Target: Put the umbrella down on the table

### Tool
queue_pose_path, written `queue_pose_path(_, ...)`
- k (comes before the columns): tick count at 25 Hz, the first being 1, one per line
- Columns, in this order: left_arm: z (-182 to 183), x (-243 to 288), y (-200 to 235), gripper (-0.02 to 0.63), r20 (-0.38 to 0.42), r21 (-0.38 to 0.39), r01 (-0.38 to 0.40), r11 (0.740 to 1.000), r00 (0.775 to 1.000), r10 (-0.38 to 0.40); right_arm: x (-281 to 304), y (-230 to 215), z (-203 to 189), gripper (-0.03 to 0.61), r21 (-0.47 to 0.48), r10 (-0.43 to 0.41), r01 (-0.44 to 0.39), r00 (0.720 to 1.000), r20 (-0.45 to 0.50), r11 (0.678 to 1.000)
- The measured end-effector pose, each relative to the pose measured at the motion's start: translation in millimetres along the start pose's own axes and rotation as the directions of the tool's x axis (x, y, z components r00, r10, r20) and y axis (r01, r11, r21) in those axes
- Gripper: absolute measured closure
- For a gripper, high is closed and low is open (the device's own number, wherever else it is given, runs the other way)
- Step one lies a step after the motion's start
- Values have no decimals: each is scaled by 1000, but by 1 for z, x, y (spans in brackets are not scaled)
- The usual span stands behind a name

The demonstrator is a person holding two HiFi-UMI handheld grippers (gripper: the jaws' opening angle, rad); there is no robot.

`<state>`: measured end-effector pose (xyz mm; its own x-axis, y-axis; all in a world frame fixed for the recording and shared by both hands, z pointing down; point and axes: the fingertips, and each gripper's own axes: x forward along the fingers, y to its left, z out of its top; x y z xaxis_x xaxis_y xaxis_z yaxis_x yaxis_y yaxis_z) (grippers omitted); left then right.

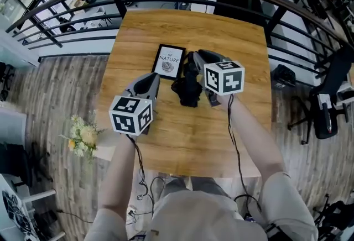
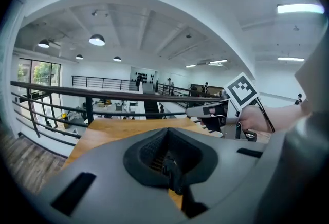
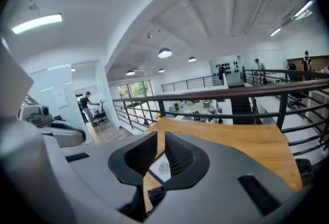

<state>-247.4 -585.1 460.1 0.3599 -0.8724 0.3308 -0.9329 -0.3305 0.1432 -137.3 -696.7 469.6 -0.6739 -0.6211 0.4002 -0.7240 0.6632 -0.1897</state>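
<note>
Left gripper (image 1: 150, 82), right gripper (image 1: 197, 56) above table (image 1: 188, 140), umbrella (image 1: 187, 89) lying well inside edges

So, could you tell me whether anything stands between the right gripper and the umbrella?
Nothing visible does. The umbrella lies on the table right beside the right gripper in the head view. The framed print lies on the umbrella's other side, away from that gripper.

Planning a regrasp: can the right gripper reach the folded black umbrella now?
Likely yes: the right gripper hangs beside the umbrella on the table, nothing between them; its narrow jaw gap needs widening first.
</note>
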Motion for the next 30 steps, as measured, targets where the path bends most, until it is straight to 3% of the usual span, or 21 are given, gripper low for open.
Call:
queue_pose_path(7, 82, -71, -43, 597, 170, 119, -22, 993, 985, 2, -120, 52, 81, 537, -28, 79, -75, 969, 233, 997)
queue_pose_path(11, 100, -109, -70, 597, 218, 228, -73, 971, 976, 22, -183, 75, 97, 546, -85, 90, -67, 951, 296, 994)
queue_pose_path(16, 110, -153, -104, 597, 260, 276, -72, 958, 966, -2, -242, 113, 103, 551, -195, 124, -60, 933, 337, 979)
queue_pose_path(22, 113, -191, -133, 597, 285, 281, -42, 959, 958, -42, -285, 150, 92, 551, -300, 155, -48, 926, 344, 953)
queue_pose_path(25, 110, -204, -143, 597, 286, 290, -39, 956, 957, -47, -298, 164, 84, 551, -258, 194, -109, 923, 332, 960)
queue_pose_path(30, 106, -227, -156, 597, 300, 232, -19, 973, 952, -53, -323, 176, 77, 551, -194, 199, -135, 908, 369, 972)
